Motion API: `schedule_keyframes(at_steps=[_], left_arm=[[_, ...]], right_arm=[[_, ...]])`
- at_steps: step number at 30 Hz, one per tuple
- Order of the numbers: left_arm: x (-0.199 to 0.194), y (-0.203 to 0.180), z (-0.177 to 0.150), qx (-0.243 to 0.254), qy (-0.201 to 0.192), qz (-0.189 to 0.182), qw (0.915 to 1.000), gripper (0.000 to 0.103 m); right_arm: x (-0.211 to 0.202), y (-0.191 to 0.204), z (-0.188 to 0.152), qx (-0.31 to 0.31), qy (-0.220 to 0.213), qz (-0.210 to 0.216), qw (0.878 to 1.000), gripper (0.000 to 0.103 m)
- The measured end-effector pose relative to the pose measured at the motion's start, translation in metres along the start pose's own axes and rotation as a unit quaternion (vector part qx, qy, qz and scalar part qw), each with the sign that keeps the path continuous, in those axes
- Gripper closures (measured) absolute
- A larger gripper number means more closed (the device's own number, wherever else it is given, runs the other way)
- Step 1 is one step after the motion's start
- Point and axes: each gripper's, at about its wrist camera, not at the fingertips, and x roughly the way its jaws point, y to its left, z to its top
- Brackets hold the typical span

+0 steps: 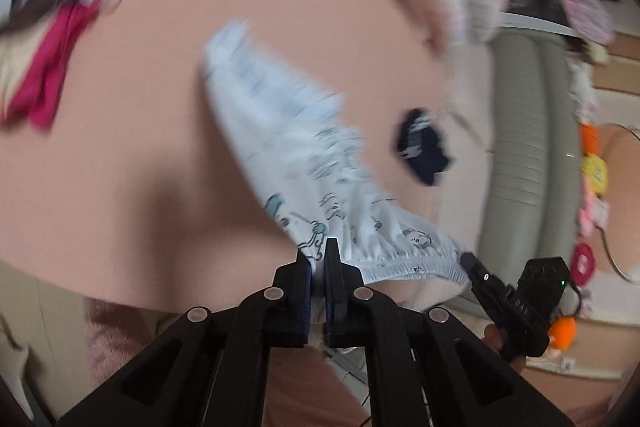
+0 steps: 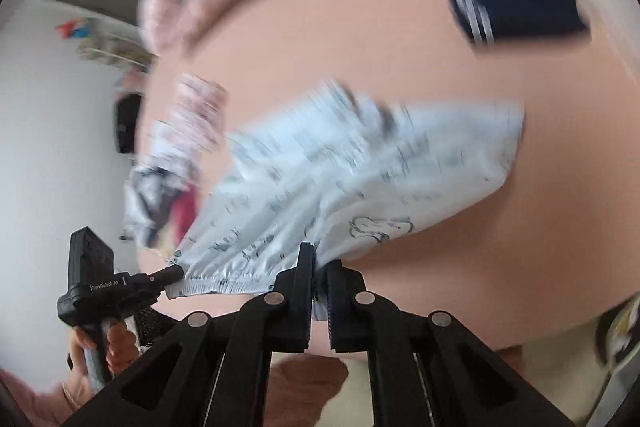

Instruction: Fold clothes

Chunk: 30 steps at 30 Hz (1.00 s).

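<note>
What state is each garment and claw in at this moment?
Printed shorts: hanging by the waistband between both claws, lifted off the bed.
Left claw: shut on the waistband.
Right claw: shut on the waistband.
Navy garment: folded, lying on the bed.
Clothes pile: unfolded, heaped.

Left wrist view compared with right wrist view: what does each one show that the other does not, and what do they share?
Only the left wrist view shows the bright pink cloth at the left and the grey ribbed cushion on the right. Only the right wrist view shows the white wall and a hand holding the other gripper's handle. Both show the light blue printed garment pinched at its gathered waistband by the left gripper and right gripper, the folded navy garment, and the pink sheet.
</note>
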Motion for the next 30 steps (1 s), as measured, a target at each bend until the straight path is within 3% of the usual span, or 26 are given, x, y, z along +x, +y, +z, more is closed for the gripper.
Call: schedule_keyframes(at_steps=[2,5,8,9,12,15,19,23,25,28,30], left_arm=[[-0.018,-0.036,0.006,0.007,-0.017,-0.026,0.9995,0.099],[-0.049,-0.073,0.013,0.012,-0.044,-0.054,0.9975,0.099],[-0.072,-0.110,0.039,0.007,-0.067,-0.060,0.9959,0.099],[-0.082,-0.126,0.051,0.002,-0.065,-0.083,0.9944,0.099],[-0.100,-0.176,0.075,0.089,-0.117,-0.069,0.9868,0.099],[-0.092,-0.191,0.119,0.071,-0.102,-0.086,0.9885,0.099],[-0.129,-0.235,0.141,0.141,-0.159,-0.078,0.9740,0.099],[-0.127,-0.234,0.141,0.160,-0.182,-0.098,0.9652,0.099],[-0.096,-0.217,0.139,0.169,-0.176,-0.096,0.9651,0.099],[-0.082,-0.179,0.107,0.161,-0.144,-0.071,0.9738,0.099],[-0.074,-0.142,0.088,0.151,-0.128,-0.048,0.9790,0.099]], right_arm=[[-0.063,0.006,0.038,-0.014,-0.031,0.017,0.999,0.098],[-0.130,0.011,0.058,-0.008,-0.071,0.038,0.997,0.098],[-0.139,0.034,0.083,-0.023,-0.098,0.021,0.995,0.098],[-0.128,0.041,0.098,-0.012,-0.090,0.012,0.996,0.098],[-0.168,0.081,0.134,-0.051,-0.141,0.031,0.988,0.098],[-0.189,0.116,0.167,-0.095,-0.168,0.030,0.981,0.098],[-0.196,0.138,0.218,-0.119,-0.193,0.016,0.974,0.098],[-0.216,0.141,0.232,-0.110,-0.226,0.039,0.967,0.098],[-0.216,0.129,0.222,-0.094,-0.231,0.054,0.967,0.098],[-0.205,0.104,0.195,-0.065,-0.212,0.061,0.973,0.098],[-0.175,0.081,0.171,-0.046,-0.187,0.052,0.980,0.098]])
